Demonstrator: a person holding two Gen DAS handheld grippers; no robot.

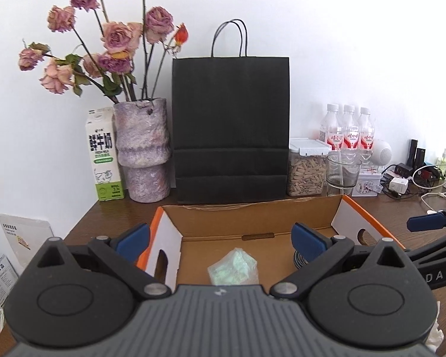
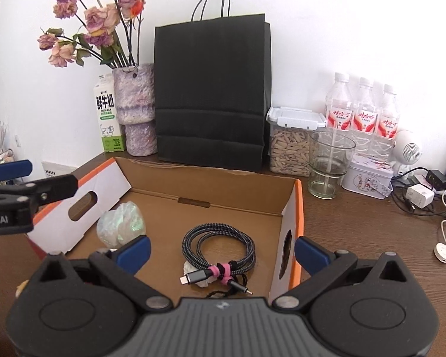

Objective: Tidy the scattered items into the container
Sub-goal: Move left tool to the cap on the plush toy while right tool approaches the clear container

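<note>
Wooden desk (image 2: pixel 356 238) against white wall (image 2: pixel 342 29), cardboard box (image 2: pixel 223 184) centred, left claw (image 1: pixel 220 238) and right claw (image 2: pixel 223 251) both agape, empty.

Along back wall, L to R: milk carton (image 2: pixel 107 116), touching purple vase (image 2: pixel 136 107) w/ dried roses (image 2: pixel 99 19). Just beside vase, tall black paper bag (image 2: pixel 211 89), upright, handles up. Right of bag: clear jar of seeds (image 2: pixel 291 145) w/ white clip lid, then 3 water bottles (image 2: pixel 362 110) in a row, red labels. In front of bottles: empty glass (image 2: pixel 327 163), small patterned tin (image 2: pixel 368 178). Far right: white round speaker (image 2: pixel 408 148), white charger plug (image 2: pixel 419 195), tangle of cables (image 2: pixel 407 205). All on brown wood table (image 2: pixel 356 238).
</note>
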